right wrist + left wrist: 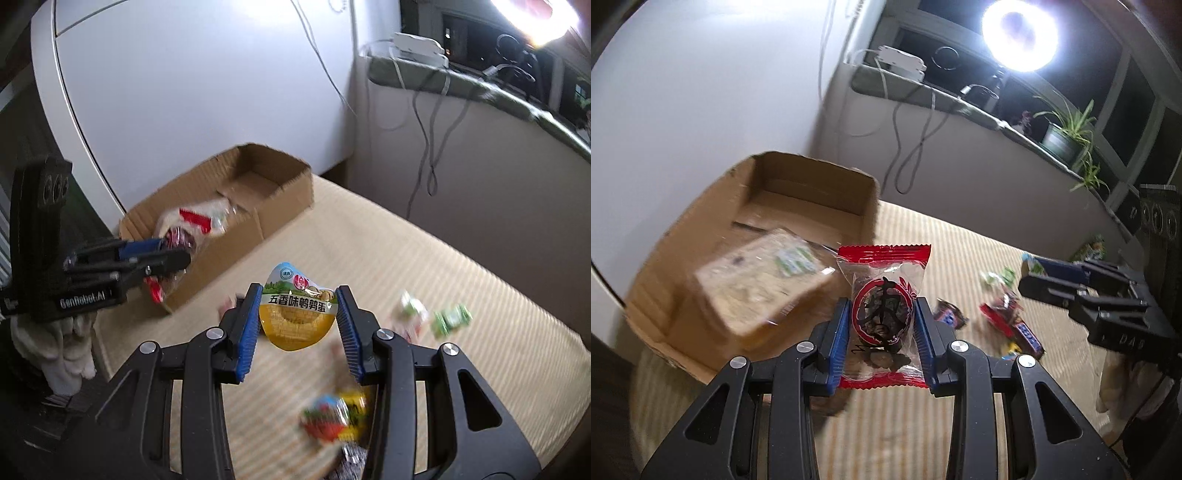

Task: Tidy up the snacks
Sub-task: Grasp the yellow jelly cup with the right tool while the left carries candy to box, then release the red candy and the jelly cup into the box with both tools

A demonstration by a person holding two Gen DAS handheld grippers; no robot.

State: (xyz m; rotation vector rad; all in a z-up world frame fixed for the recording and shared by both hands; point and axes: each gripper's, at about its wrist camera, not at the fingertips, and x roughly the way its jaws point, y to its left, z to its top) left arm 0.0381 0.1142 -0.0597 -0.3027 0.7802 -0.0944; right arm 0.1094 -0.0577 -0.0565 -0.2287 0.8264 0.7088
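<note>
My left gripper [882, 314] is shut on a clear packet with red ends [884, 295], held upright above the striped mat beside the cardboard box [812, 177]. A wrapped pale cake [757, 280] lies in the box. My right gripper [297, 314] is shut on a yellow quail-egg pack [295, 314], lifted over the mat. In the right wrist view the left gripper [177, 258] hovers at the box's near end with its red packet [177, 236]. In the left wrist view the right gripper [1034, 280] shows at the right.
Loose snacks lie scattered on the striped mat [1015, 321], [447, 317], [332, 417]. A white wall panel stands behind the box. A ledge with cables, a white power strip [901, 61], a bright lamp [1019, 35] and a potted plant [1067, 133] runs along the back right.
</note>
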